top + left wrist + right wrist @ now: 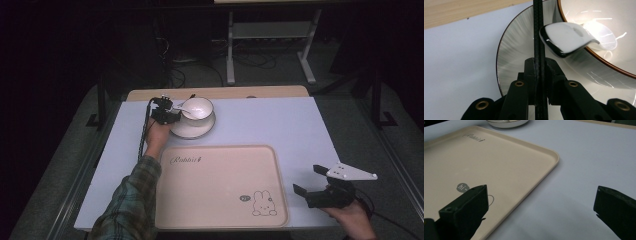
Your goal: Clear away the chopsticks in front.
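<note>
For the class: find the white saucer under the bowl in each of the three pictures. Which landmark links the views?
High view: saucer upper left, beyond the tray.
Left gripper view: saucer centre, behind the shut jaws.
Right gripper view: saucer at top edge.
Shared landmark: the bowl on it.

My left gripper (172,111) reaches far forward on outstretched arm in plaid green flannel sleeve (131,197), black jaws pressed together, nothing visibly between them. My right gripper (311,181) rests low near table edge in bare hand (350,216), jaws spread wide, holding nothing.
</note>
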Available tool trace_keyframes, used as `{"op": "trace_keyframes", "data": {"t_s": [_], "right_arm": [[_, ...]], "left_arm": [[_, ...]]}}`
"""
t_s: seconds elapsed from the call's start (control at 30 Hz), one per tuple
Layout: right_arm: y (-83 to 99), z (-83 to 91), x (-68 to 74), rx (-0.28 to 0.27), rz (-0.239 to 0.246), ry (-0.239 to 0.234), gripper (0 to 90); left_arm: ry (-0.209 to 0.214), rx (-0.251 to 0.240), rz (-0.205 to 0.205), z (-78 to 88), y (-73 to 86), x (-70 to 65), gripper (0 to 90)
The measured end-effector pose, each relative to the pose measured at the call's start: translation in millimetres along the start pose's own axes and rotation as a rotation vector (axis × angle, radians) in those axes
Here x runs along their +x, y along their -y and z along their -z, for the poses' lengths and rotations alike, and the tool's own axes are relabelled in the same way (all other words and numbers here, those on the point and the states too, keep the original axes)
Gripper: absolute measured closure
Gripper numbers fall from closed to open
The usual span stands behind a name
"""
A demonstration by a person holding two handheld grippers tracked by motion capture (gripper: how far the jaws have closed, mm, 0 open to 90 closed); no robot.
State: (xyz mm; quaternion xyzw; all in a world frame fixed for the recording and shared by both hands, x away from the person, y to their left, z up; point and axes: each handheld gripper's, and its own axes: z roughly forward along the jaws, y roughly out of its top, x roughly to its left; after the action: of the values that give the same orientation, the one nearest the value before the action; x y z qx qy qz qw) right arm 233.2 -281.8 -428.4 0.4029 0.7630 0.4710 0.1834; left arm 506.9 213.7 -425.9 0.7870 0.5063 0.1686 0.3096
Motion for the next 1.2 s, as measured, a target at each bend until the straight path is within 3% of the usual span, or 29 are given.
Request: {"op": "trace_keyframes", "data": {"t_s": [0.23,0.37,0.47,0.57,0.73,1.2], "right_arm": [[0.3,-0.3,-0.1,0.000,0.001,-0.005,0.0],[0.2,0.2,0.1,-0.001,0.002,-0.003,0.0],[-0.2,0.6,0.7,-0.004,0.003,-0.002,0.0],[-0.7,0.7,1.5,-0.008,0.006,-0.003,0.0],[-1.2,0.1,2.6,-0.009,0.005,-0.008,0.0],[-1.0,0.2,2.8,-0.008,-0.001,0.000,0.0]], "left_arm": [[-0.009,-0.012,-0.012,2.4,0.1,-0.3,74.6],[0.001,-0.015,-0.034,15.4,2.2,1.4,66.9],[0.010,-0.026,-0.022,24.4,4.8,4.5,63.1],[0.018,-0.059,-0.012,42.8,11.0,10.7,63.4],[0.044,-0.088,-0.003,57.9,21.1,17.0,69.6],[0.087,-0.065,0.017,50.8,38.7,20.4,74.9]]}}
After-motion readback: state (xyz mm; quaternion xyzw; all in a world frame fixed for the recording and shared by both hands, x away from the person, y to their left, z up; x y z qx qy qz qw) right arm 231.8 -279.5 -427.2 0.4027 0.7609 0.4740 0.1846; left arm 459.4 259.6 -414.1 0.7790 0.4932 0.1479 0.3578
